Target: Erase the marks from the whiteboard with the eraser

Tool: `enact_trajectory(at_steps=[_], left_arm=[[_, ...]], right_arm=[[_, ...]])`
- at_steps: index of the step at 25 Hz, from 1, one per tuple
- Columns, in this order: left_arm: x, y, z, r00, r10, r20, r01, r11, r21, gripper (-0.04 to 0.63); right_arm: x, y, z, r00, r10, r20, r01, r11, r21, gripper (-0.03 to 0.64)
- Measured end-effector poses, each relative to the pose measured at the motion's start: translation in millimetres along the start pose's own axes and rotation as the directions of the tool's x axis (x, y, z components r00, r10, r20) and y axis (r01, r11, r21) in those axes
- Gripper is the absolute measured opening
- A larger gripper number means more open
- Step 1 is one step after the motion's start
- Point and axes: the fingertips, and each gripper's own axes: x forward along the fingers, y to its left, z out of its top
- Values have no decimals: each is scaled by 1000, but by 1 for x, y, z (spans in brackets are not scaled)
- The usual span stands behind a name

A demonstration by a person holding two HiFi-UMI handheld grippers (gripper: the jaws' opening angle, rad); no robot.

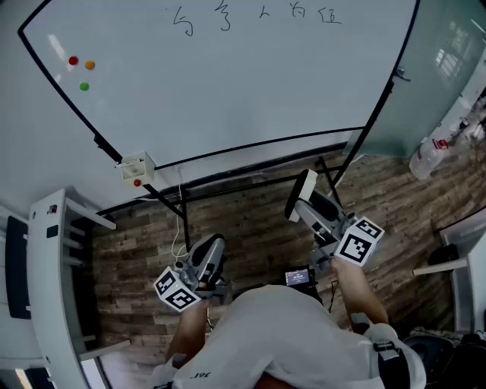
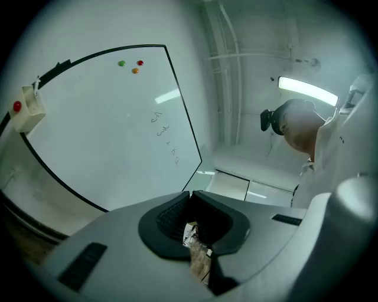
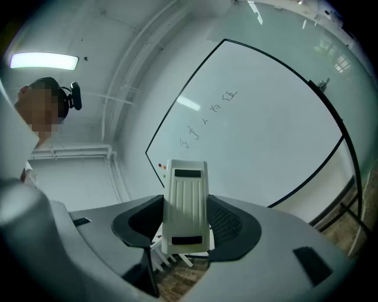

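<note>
Near us, our left gripper (image 2: 190,199) hangs low with its jaws closed on nothing, while the right gripper (image 3: 188,215) clamps the eraser (image 3: 186,183) upright. We should raise the eraser, set its flat face squarely on the marks (image 1: 258,15) near the whiteboard's (image 1: 228,91) far top edge, and press evenly.

Brown wood-grain plank flooring (image 1: 250,228) mixes light and dark boards. A white slatted shelf rack (image 1: 49,304) stands at the left edge below a plain pale wall (image 1: 38,137). Pale green frosted glass panelling (image 1: 448,68) fills the right. A long fluorescent ceiling lamp (image 2: 307,90) glows overhead.
</note>
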Motion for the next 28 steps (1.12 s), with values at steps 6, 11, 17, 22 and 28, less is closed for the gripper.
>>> enact_trajectory(at_steps=[6, 11, 17, 22, 28], left_arm=[[3, -2, -5, 1000, 1, -4, -1, 1000, -13, 8], [1, -1, -9, 1000, 11, -4, -11, 1000, -23, 8], [5, -3, -13, 1000, 10, -10, -10, 1000, -24, 8], [14, -4, -18, 1000, 17, -17, -17, 1000, -15, 8], [29, -5, -28, 999, 39, -34, -39, 999, -2, 8]], right_arm=[[-3, -1, -2, 1000, -2, -13, 2, 1000, -2, 252], [-5, -2, -5, 1000, -5, -26, 5, 1000, -7, 252], [-9, -5, -3, 999, -27, -26, 27, 999, -19, 252], [-16, -15, 4, 998, -56, -15, 56, 998, -32, 252], [-26, -29, 19, 999, -49, -2, 49, 998, -39, 252]])
